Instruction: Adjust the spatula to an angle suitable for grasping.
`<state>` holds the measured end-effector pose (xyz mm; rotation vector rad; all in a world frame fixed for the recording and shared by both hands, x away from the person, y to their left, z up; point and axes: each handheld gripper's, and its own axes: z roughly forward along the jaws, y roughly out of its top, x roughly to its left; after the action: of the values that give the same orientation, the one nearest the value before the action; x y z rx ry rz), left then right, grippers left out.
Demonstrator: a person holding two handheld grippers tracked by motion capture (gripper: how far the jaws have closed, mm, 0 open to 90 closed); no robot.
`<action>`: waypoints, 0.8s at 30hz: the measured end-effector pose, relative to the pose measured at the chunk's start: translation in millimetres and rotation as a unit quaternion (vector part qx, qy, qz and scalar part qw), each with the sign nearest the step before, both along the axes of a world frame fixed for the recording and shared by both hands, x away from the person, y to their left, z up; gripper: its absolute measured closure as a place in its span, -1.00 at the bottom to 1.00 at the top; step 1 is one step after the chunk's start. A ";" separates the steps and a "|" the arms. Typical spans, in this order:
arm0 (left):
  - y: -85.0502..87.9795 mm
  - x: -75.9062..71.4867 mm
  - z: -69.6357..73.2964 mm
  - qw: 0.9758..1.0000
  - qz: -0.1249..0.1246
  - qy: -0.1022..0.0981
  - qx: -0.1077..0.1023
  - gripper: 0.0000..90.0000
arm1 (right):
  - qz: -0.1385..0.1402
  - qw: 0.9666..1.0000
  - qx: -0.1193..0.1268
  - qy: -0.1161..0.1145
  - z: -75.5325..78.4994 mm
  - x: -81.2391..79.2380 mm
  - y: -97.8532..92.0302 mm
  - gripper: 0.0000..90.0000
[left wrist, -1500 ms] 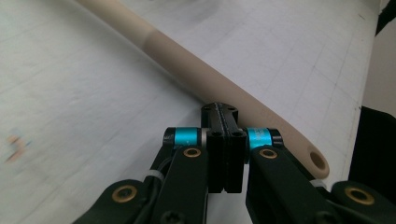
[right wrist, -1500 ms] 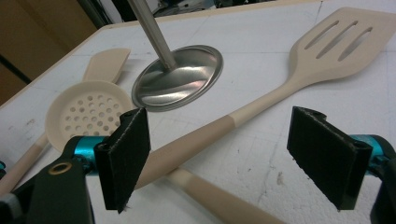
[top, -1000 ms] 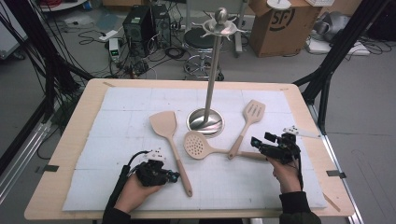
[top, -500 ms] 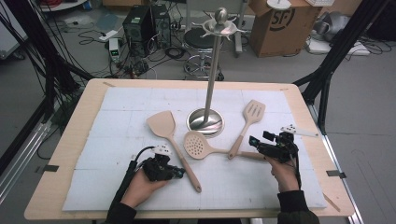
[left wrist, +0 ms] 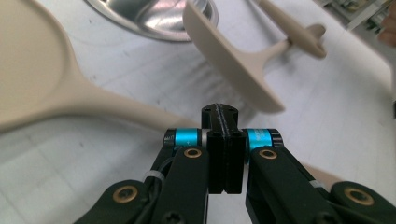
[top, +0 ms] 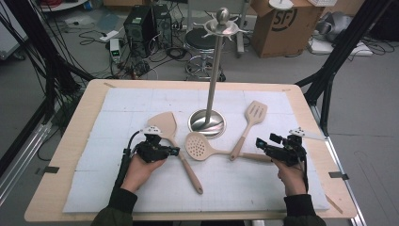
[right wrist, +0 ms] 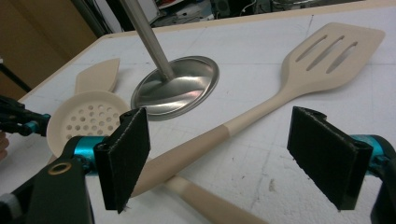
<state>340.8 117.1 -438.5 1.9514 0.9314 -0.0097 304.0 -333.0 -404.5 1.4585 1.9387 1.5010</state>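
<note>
Three beige utensils lie on the white mat around a metal stand. The solid spatula runs down to its handle end at the front. My left gripper is shut with nothing in it. Its tip sits right at the solid spatula's handle; I cannot tell whether they touch. The perforated skimmer lies just right of it, seen edge-on. My right gripper stands open, jaws level on either side of the slotted spatula's handle without touching it. The slotted spatula lies beyond.
The stand's pole rises from a round base at mid-table, with hooks on top. The mat covers a wooden table. Boxes, cables and a stool stand on the floor behind.
My left gripper has moved right and a little away from the person, up to the solid spatula's handle. The handle's near end has swung slightly right. The right gripper has stayed put.
</note>
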 end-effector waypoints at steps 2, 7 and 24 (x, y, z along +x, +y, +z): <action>-3.4 6.2 4.3 1.000 -0.006 -0.003 0.004 1.00 | -0.001 1.000 0.000 0.000 -0.1 -0.6 -1.1 -0.55; -8.3 26.5 9.0 1.000 0.001 -0.003 0.011 1.00 | 0.000 1.000 0.002 0.000 -0.4 -1.1 -0.4 -0.55; -12.9 51.9 -14.5 0.999 0.010 0.005 0.048 1.00 | 0.006 1.000 0.005 0.003 -1.1 -0.5 2.9 -0.56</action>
<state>392.7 104.1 -453.1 2.0317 0.9737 0.0390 303.5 -330.1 -405.6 1.4593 1.9498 1.5168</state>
